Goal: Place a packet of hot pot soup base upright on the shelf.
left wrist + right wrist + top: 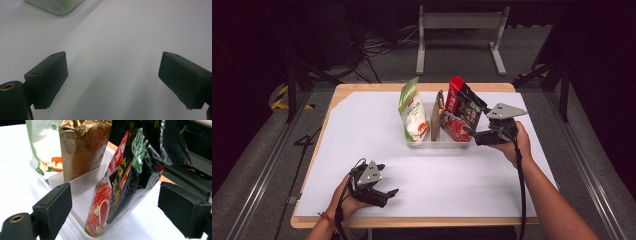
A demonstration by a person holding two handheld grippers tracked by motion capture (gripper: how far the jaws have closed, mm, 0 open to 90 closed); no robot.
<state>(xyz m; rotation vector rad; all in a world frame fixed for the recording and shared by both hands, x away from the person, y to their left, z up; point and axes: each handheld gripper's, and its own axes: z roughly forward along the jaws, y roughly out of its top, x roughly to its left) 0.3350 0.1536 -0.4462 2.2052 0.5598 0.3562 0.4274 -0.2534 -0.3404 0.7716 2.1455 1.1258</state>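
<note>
My right hand-held gripper (pixel 473 131) stands released just right of the red-and-black packet (pixel 125 185), which leans upright in the clear tray (pixel 439 144)'s right end, between my jaws; my left hand-held gripper (pixel 384 192), also released, rests well apart.

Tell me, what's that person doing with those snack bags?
A person holds a gripper in each hand at a white-topped table. A clear tray holds three bags standing up: a green and white bag, a gold bag, and a red and black bag. The right gripper is up at the red and black bag with its jaws open on either side of it, not squeezing. The left gripper rests open near the table's front edge, holding nothing.
</note>
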